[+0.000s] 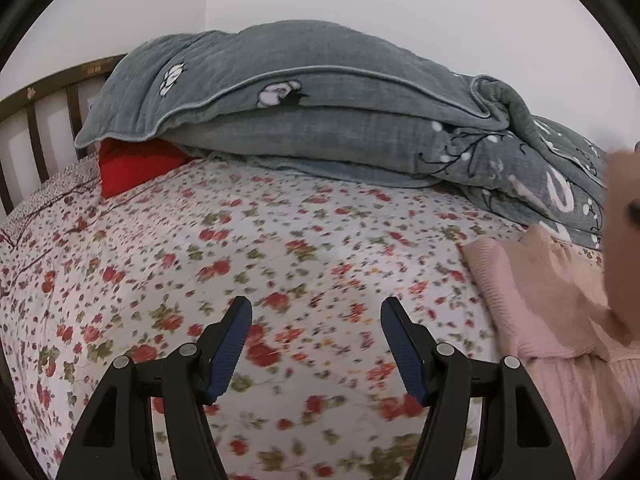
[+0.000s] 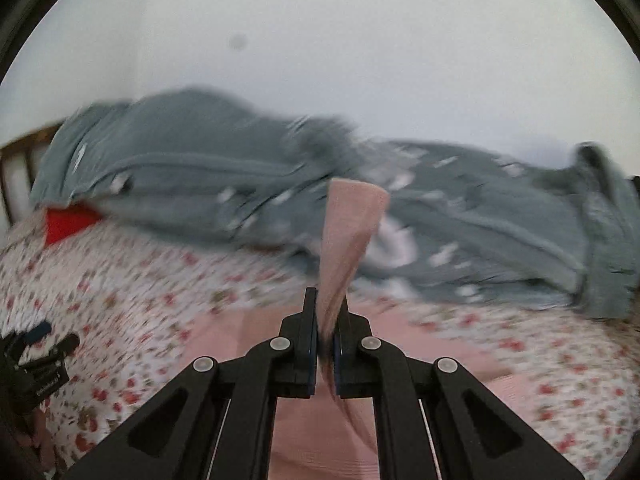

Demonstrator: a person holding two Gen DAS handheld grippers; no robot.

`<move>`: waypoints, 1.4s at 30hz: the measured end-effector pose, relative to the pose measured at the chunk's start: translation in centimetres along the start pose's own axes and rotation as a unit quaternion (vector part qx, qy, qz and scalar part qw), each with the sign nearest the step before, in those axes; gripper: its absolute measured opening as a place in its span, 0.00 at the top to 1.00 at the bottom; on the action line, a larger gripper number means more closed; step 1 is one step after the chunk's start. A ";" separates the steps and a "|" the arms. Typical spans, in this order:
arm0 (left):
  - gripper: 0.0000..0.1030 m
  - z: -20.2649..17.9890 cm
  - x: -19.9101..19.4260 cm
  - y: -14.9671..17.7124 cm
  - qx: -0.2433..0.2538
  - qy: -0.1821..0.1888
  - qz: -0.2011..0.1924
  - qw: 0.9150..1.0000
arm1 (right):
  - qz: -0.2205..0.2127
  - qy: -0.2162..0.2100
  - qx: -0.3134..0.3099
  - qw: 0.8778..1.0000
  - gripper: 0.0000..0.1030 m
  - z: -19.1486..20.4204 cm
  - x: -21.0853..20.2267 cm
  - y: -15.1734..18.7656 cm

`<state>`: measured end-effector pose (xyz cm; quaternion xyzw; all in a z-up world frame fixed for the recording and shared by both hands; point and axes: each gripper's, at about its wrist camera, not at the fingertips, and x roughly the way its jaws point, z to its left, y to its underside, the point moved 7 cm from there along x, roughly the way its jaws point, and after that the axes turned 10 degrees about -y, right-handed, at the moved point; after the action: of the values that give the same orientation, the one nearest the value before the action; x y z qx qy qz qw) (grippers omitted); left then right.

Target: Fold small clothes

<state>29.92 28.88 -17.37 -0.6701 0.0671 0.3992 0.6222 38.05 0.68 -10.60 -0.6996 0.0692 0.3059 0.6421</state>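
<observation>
Pink ribbed knit garment (image 2: pixel 352 232) lies on our floral bedsheet (image 1: pixel 240 240); our right gripper (image 2: pixel 327 312) pinches a raised fold, while the left gripper (image 1: pixel 316 312) hangs wide open, empty. Soft and floppy, it probably wants gripping at hems or corners.

One gripper spread, the other clamped

The left black two-finger gripper with blue ribbed pads (image 1: pixel 316 312) hovers with its fingers set wide apart and nothing between them. The right black two-finger gripper (image 2: pixel 327 304) has its fingers pressed nearly together, pinching a strip of pink ribbed knit garment (image 2: pixel 348 236) that stands up between the tips.
</observation>
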 end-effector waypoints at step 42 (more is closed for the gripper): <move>0.52 -18.4 -0.5 2.5 0.098 0.215 0.055 0.970 | 0.129 0.026 0.139 0.982 0.45 -22.1 -2.6 15.2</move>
<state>36.43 11.85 -20.75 -0.6713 0.2744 0.2711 0.6329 36.03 -23.43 -22.51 -0.5966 0.2172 0.3559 0.6857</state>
